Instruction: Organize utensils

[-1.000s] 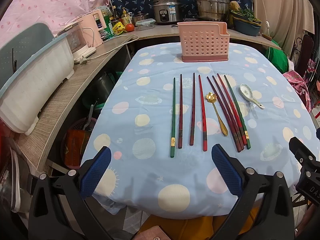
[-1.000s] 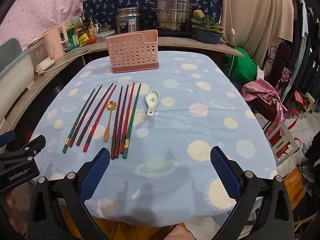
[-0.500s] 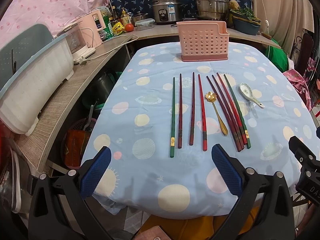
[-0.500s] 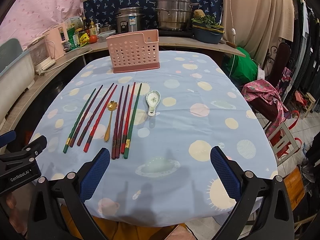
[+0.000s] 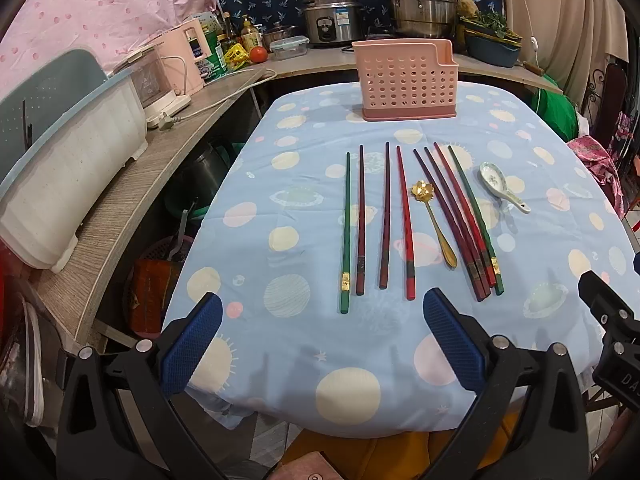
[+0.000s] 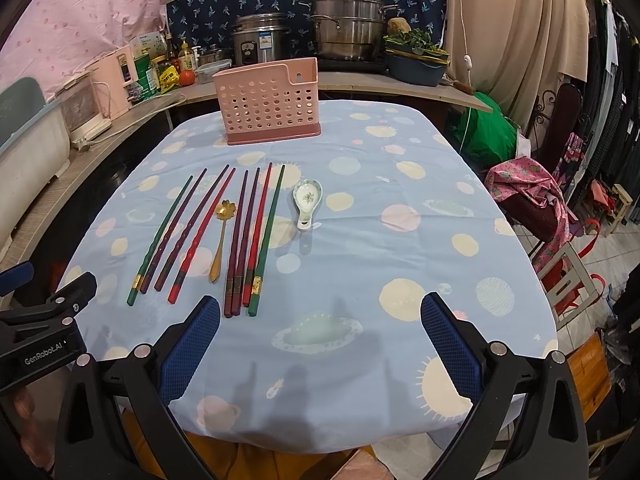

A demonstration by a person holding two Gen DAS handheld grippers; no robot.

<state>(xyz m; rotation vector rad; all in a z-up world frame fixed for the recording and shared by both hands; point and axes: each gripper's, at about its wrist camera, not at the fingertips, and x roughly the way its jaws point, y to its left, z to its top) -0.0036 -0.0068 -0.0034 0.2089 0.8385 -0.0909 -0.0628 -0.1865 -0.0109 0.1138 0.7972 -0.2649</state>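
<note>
A pink perforated utensil holder (image 5: 408, 80) (image 6: 268, 102) stands at the far end of the table. Several red, maroon and green chopsticks (image 5: 386, 216) (image 6: 256, 236) lie side by side on the blue cloth. Among them rests a gold flower-headed spoon (image 5: 434, 220) (image 6: 221, 236). A white ceramic spoon (image 5: 502, 186) (image 6: 307, 204) lies to their right. My left gripper (image 5: 322, 344) hangs open over the near edge, short of the chopstick ends. Beside it my right gripper (image 6: 320, 344) is open too, holding nothing.
The table (image 5: 288, 240) wears a blue planet-print cloth. A wooden counter (image 5: 132, 200) runs along the left with a white tub (image 5: 68, 184) and a pink kettle. Pots and a rice cooker (image 6: 260, 42) stand behind. A chair with pink cloth (image 6: 536, 196) sits right.
The right wrist view has crept slightly closer to the table. The left gripper and all utensils are where they were.
</note>
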